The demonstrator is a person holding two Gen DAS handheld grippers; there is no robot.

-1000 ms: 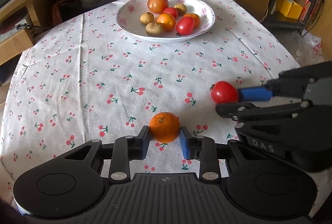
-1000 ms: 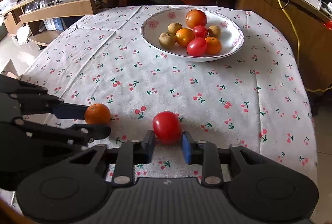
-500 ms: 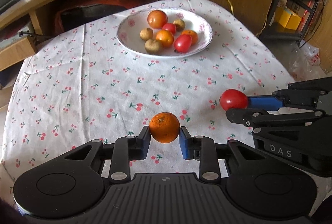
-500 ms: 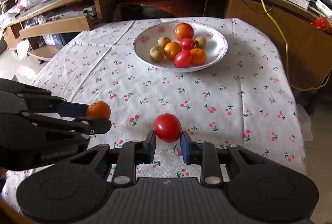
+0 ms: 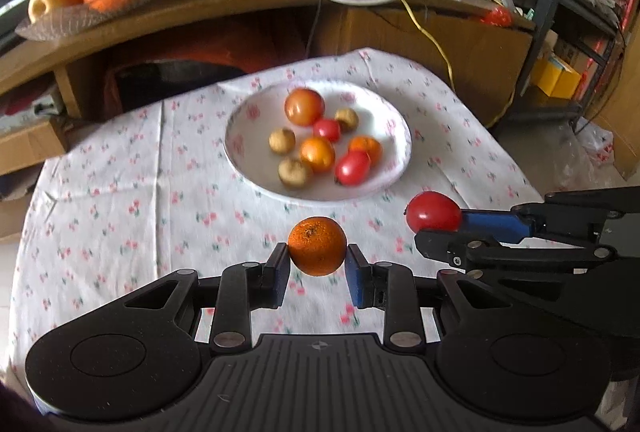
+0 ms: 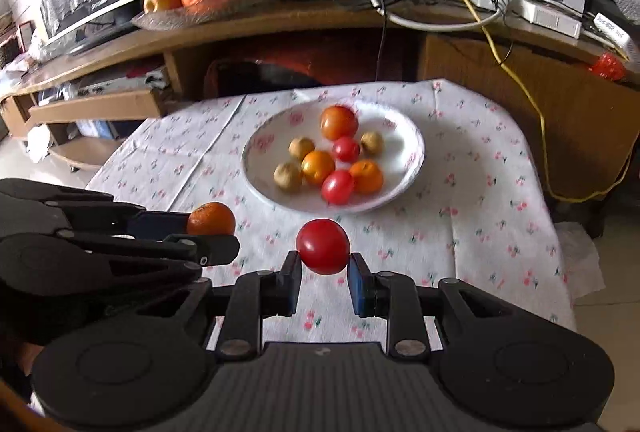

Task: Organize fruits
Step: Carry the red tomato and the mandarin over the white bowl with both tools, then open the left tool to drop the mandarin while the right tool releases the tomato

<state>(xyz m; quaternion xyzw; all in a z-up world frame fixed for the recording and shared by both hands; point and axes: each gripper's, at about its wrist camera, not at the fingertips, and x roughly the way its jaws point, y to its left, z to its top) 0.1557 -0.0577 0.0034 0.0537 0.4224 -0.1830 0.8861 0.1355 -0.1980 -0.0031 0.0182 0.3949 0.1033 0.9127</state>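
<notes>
Both grippers have risen since 1 s ago, when the fruit sat on the cloth; each fruit now hangs clear of it, nearer the plate. L gripper (image 5: 317, 264) pinches a mandarin (image 5: 317, 246) between its blue pads (image 5: 357, 280), stem scar facing up. R gripper (image 6: 323, 274) clamps a red tomato (image 6: 323, 246) the same way, pads (image 6: 359, 286) pressed on both sides. In the left wrist view the R gripper comes in from the right w/ the tomato at its tip, just beside the mandarin but apart from it; in the right wrist view the L gripper enters from the left.

White plate (image 5: 394, 168) w/ pink floral rim sits ahead of both, on a cherry-print tablecloth (image 5: 120, 192). In it: one large orange-red tomato at the far side, two small red tomatoes, two orange mandarins, three brownish round fruits, type unclear. Plate and cloth are motion-blurred.

Behind the table, a curved wooden shelf (image 6: 320, 20) holds a glass dish (image 6: 200, 12) of oranges plus one yellowish fruit, a black router w/ antennas, white power strips, yellow cable (image 6: 520, 80) trailing down. White tag at far right of the right wrist view has writing, too small to read. No legible brand on either gripper now.
</notes>
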